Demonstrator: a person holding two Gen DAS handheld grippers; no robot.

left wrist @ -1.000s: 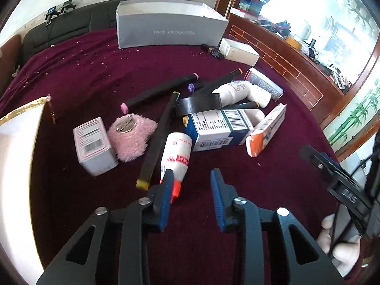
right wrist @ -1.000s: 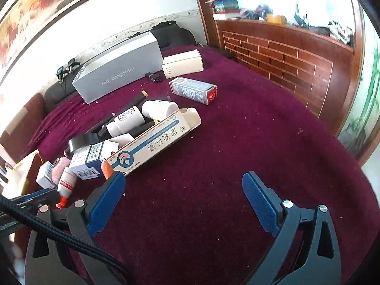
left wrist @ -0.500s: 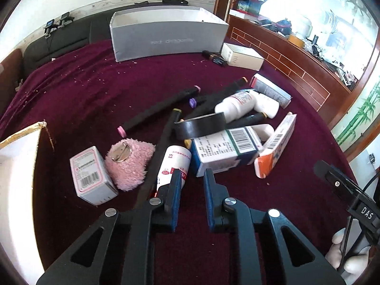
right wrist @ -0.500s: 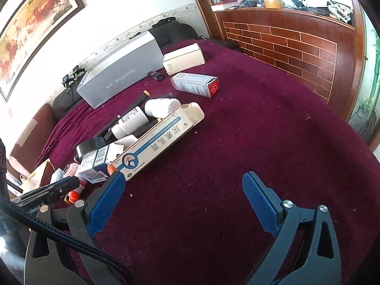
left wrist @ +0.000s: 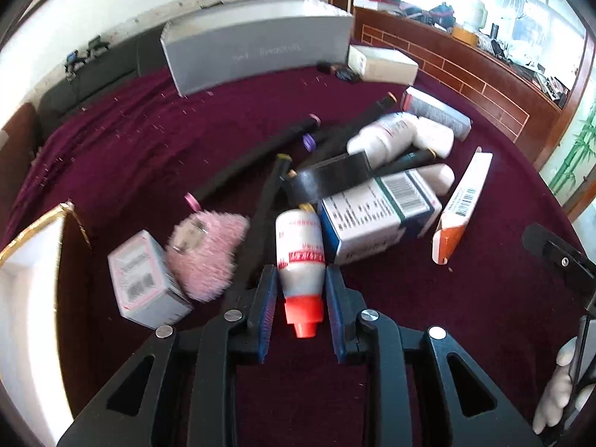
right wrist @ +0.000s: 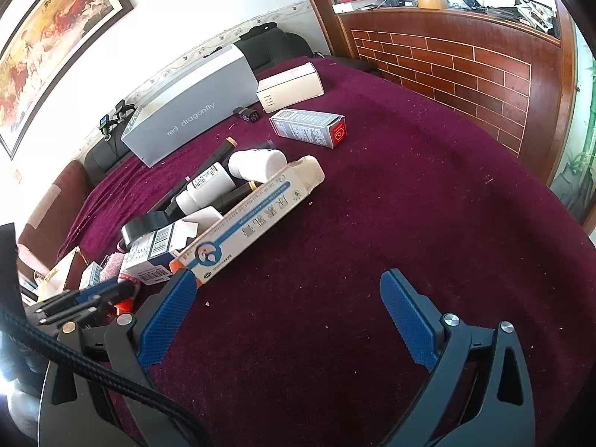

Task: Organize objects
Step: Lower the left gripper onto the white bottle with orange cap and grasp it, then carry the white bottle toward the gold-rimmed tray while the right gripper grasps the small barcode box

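Left gripper (left wrist: 301, 290): blue-padded fingers (left wrist: 267, 298) flank the neck end of the small white bottle; whether the pads press it cannot be told.
Small white bottle (left wrist: 301, 257): red-printed label, orange-red cap toward the camera; lies on the cloth at the near edge of the pile.
Right gripper (right wrist: 288, 316): fingers spread wide, holding nothing, above bare cloth, apart from the pile.
Tablecloth (right wrist: 409, 205): maroon velvet, flecked with crumbs.
Blue-and-white carton (left wrist: 376, 219): barcoded, just beside the bottle's far end.
Black tape roll (left wrist: 327, 182): resting on top of that carton.
Long ointment box (right wrist: 246, 227): white with a blue stripe, orange end, lying diagonally.
Pink fluffy pad (left wrist: 205, 253): touching a small pink-labelled box (left wrist: 143, 279).
Black markers (left wrist: 260, 149): several, crossed under the pile.
White pill bottles (right wrist: 231, 178): two, on their sides.
Grey shoebox (right wrist: 193, 111): printed "red dragonfly", at the far edge.
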